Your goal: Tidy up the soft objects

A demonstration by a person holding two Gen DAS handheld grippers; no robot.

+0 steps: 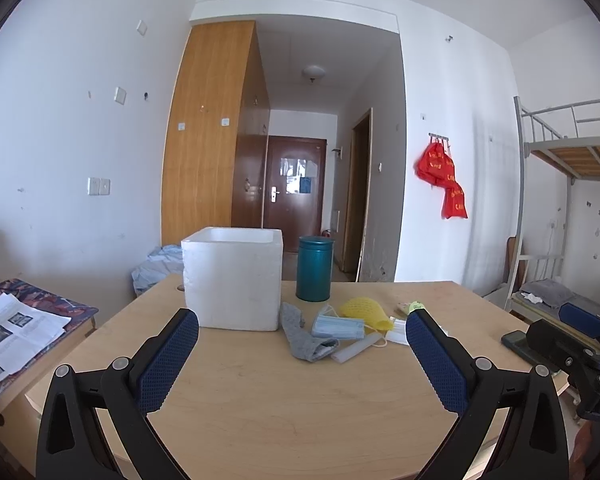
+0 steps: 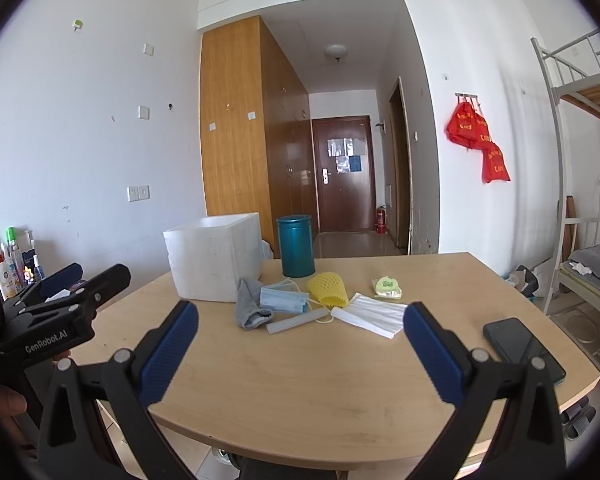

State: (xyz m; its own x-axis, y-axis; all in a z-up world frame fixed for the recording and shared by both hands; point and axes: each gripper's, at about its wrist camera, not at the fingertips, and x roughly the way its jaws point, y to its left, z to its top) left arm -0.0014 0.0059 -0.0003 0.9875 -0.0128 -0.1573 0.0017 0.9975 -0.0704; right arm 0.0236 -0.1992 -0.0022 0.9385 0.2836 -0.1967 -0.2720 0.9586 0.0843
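- Wooden table (image 2: 320, 392): one; it carries everything, and both my tools hang over its near edge, well short of the items, so I judge no pickup has begun.
- White foam box (image 2: 212, 258): one, open-topped, upright at the far left. I judge it the likely bin for the soft items, since they lie bunched just beside it.
- Teal canister (image 2: 296, 246): one, upright, lidded, just right of the box. It looks rigid.
- Left gripper (image 1: 302, 356): fingers spread wide, nothing between them, aimed at the cluster.
- Right gripper (image 2: 300, 346): fingers likewise spread and empty, facing the same pile.
- Black phone (image 2: 522, 348): one, flat near the right edge, well apart from the cluster.
- White face mask (image 2: 376, 314): one, flat.
- Blue face mask (image 2: 282, 300): one or a thin stack; I cannot tell.
- Grey sock (image 2: 250, 302): one, crumpled, touching the box's base.
- Yellow foam net sleeve (image 2: 328, 288): one.
- White foam strip (image 2: 298, 320): one.
- Small green-yellow packet (image 2: 386, 286): one, contents unclear.
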